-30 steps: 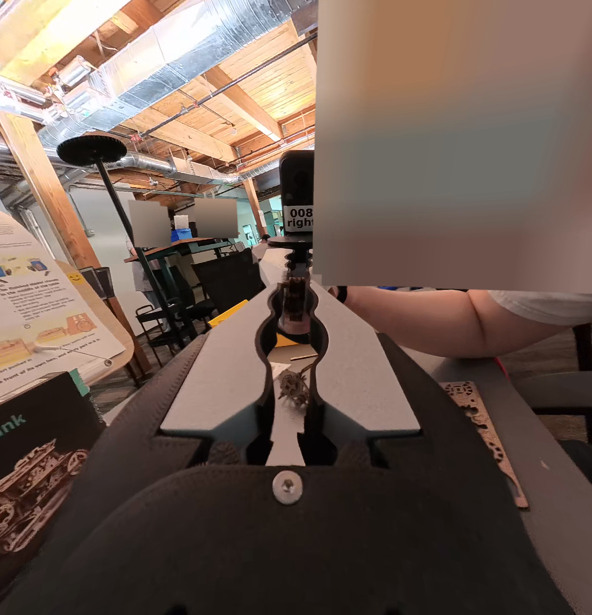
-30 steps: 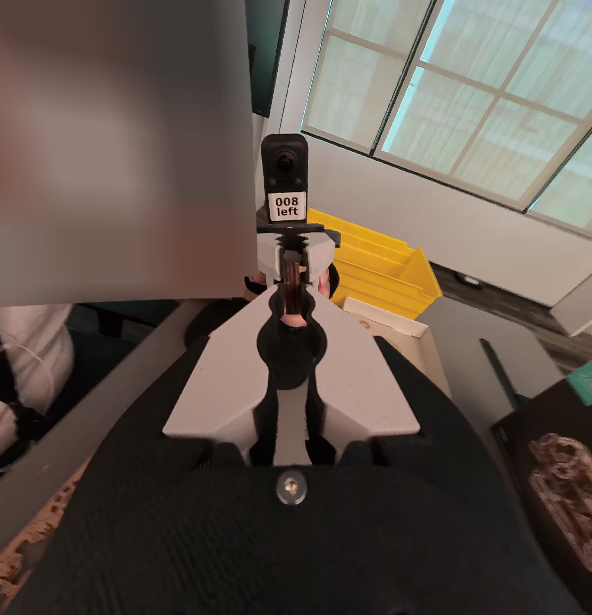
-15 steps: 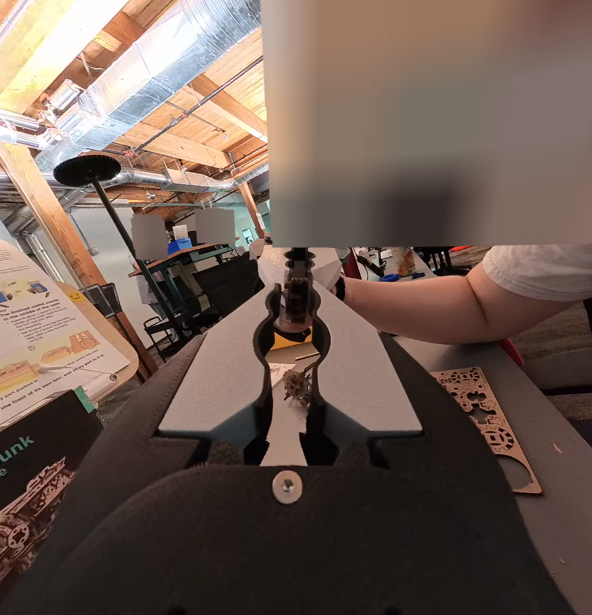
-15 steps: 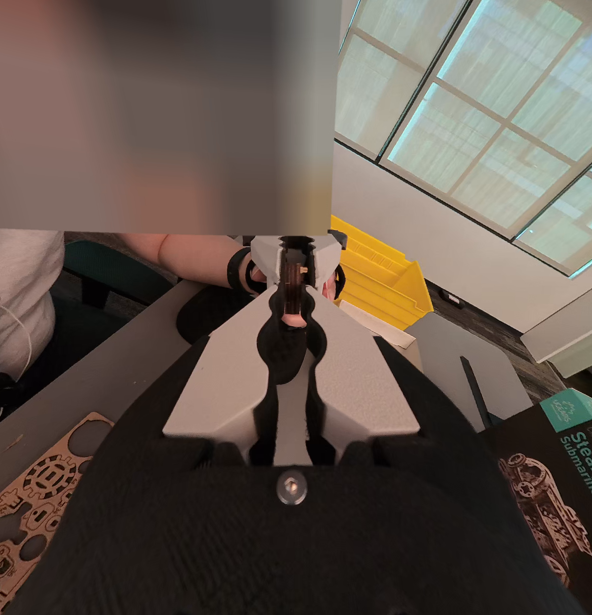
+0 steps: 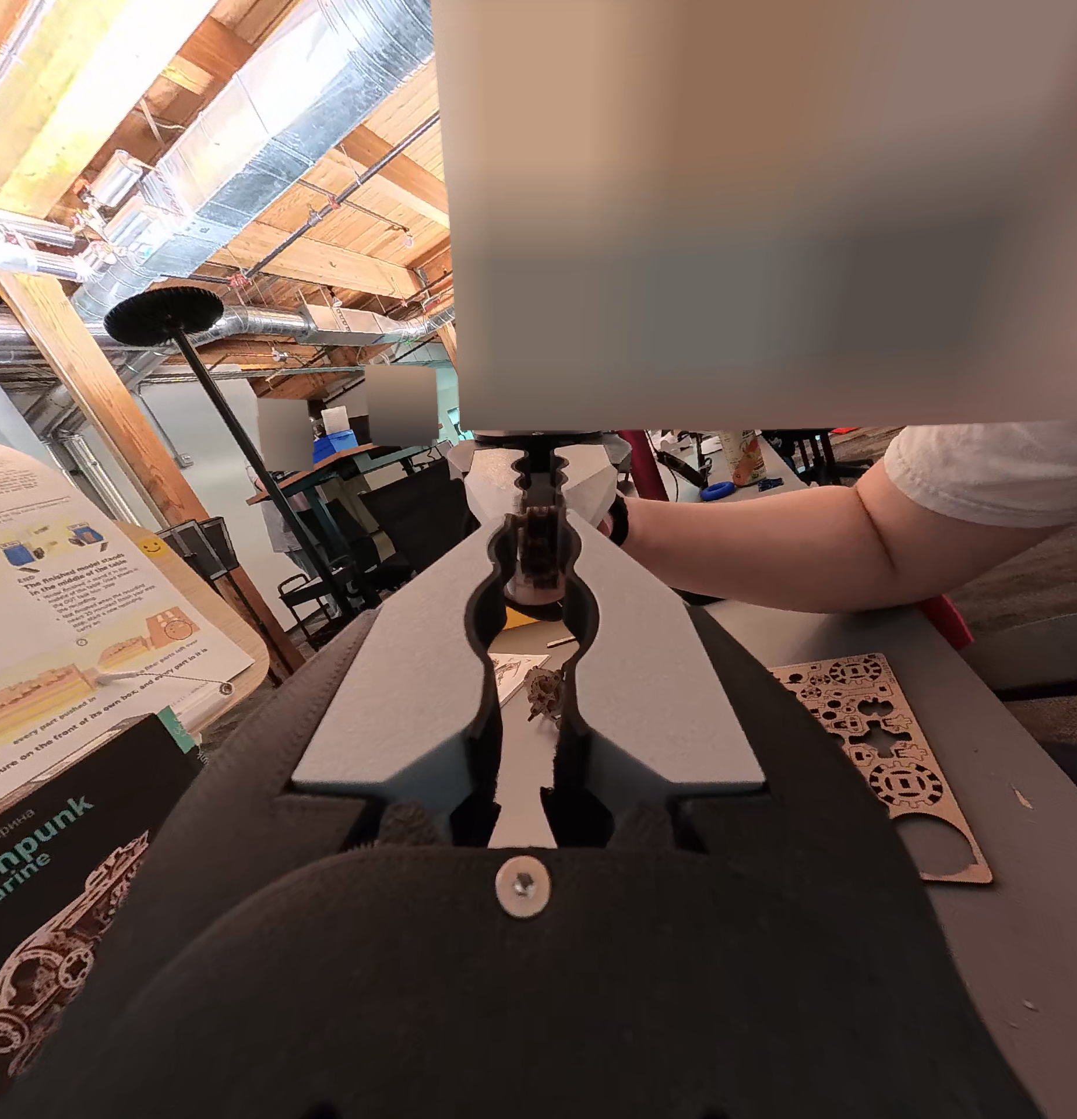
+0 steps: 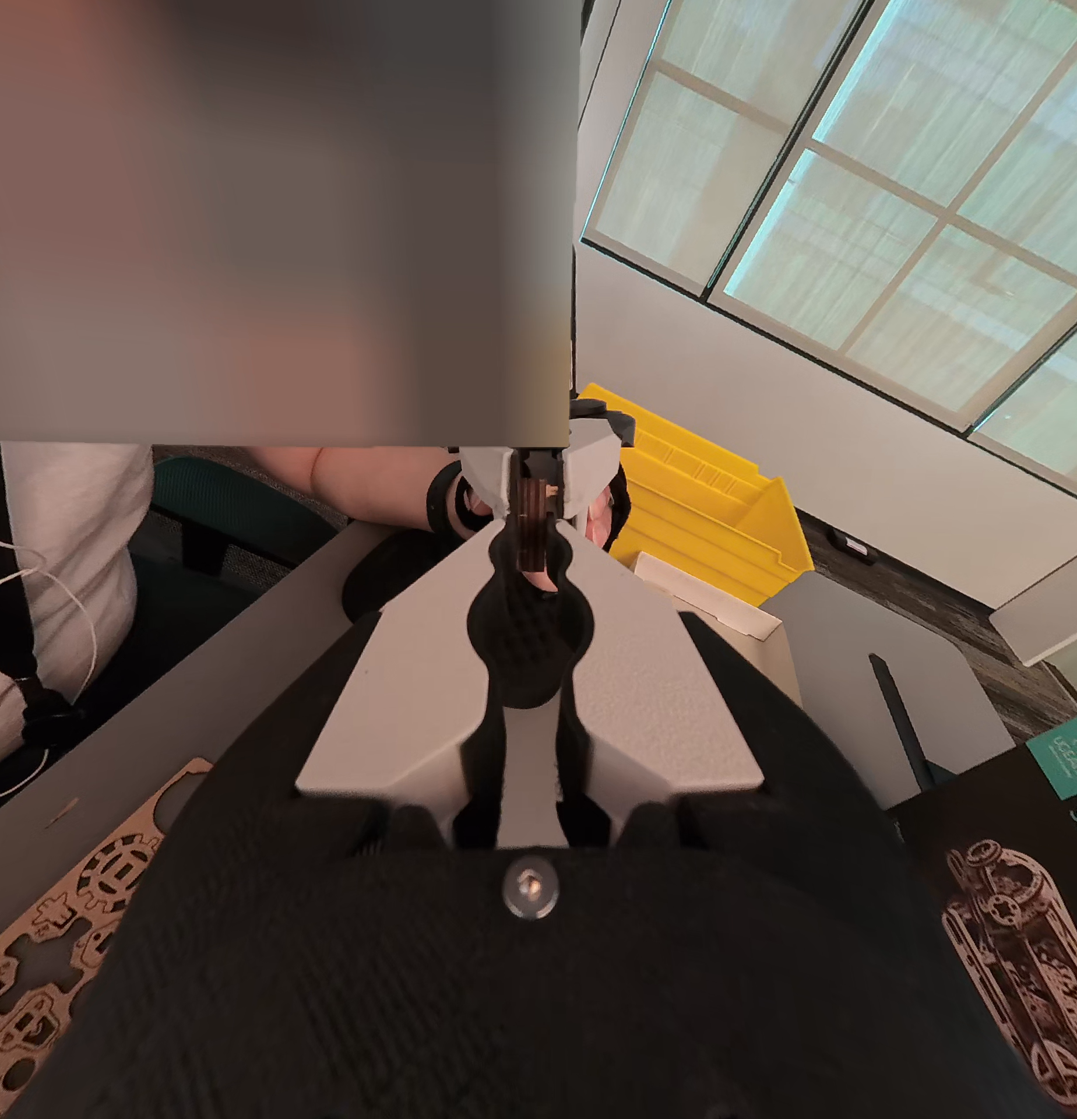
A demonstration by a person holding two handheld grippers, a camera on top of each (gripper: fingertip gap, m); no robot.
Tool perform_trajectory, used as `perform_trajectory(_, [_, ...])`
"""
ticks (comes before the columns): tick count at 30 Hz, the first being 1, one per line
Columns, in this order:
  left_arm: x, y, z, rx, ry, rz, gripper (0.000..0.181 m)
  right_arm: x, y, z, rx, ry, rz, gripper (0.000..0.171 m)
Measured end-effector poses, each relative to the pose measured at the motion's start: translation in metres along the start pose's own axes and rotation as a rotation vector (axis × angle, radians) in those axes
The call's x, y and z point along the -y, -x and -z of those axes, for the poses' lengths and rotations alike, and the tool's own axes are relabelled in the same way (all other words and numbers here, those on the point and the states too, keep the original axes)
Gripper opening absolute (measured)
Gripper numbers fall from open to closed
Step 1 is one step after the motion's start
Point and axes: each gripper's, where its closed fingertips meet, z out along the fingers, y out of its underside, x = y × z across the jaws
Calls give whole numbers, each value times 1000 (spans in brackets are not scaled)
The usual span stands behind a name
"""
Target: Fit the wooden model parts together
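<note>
My two grippers meet tip to tip above the grey table [image 5: 978,908]. In the left wrist view my left gripper [image 5: 539,536] is shut on a small dark wooden part [image 5: 539,560], with the right gripper [image 5: 539,478] facing it from the far side. In the right wrist view my right gripper [image 6: 530,533] is shut on the same layered wooden part [image 6: 529,536], with the left gripper [image 6: 587,478] opposite. A small wooden gear assembly [image 5: 545,693] lies on the table below.
A laser-cut wooden parts sheet [image 5: 857,745] lies on the table; it also shows in the right wrist view [image 6: 51,938]. The dark model box [image 5: 58,896] and an instruction sheet [image 5: 70,605] stand to one side. A yellow bin [image 6: 705,514] and white box [image 6: 705,605] sit beyond. A person's arm [image 5: 796,545] reaches across. Left and right tips are no more than a few centimetres apart.
Both grippers have tilted down toward the table while staying tip to tip on the wooden part. More of the parts sheet and the box has come into view.
</note>
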Motion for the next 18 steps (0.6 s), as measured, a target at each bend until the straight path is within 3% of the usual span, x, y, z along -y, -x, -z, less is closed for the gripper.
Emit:
perform_trajectory(10, [-7, 14, 0, 44, -41, 92, 22, -3, -14, 7, -85, -5, 38, 8])
perform_trajectory(18, [-21, 15, -2, -6, -1, 220, 22, 17, -19, 12, -96, -147, -28, 7])
